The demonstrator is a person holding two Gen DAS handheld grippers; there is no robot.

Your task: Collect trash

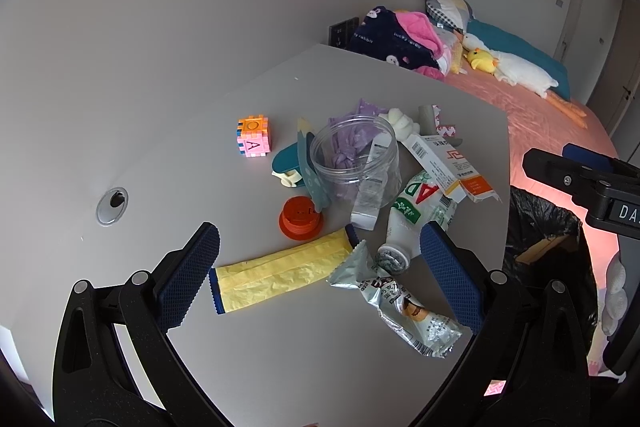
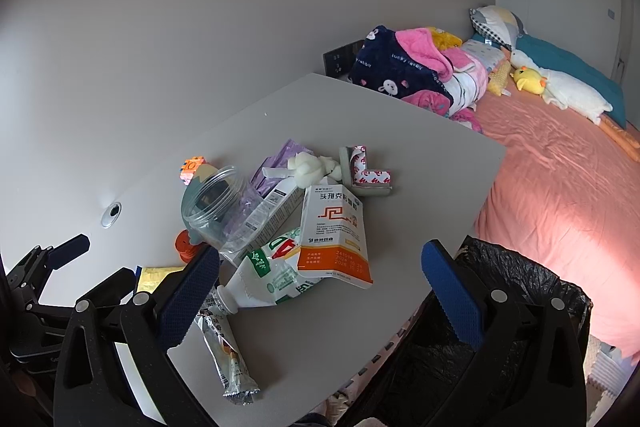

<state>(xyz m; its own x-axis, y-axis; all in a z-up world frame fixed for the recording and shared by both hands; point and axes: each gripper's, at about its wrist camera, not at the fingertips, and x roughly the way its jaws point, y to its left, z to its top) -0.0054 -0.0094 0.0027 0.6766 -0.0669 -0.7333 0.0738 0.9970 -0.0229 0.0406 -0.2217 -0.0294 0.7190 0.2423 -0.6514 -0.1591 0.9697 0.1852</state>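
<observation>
Our left gripper hangs with jaws apart over the yellow packet and foil wrapper near the table's front edge; both look light and crinkly, so we pinch mid-body; our right gripper gapes empty beside the bin bag

The right gripper hovers agape above the worktop, near the medicine box. A crushed milk bottle touches the box; the black-lined trash bin stands beside the worktop.

desk w/ letter cube | bed: blankets, yellow duck, goose plush
</observation>
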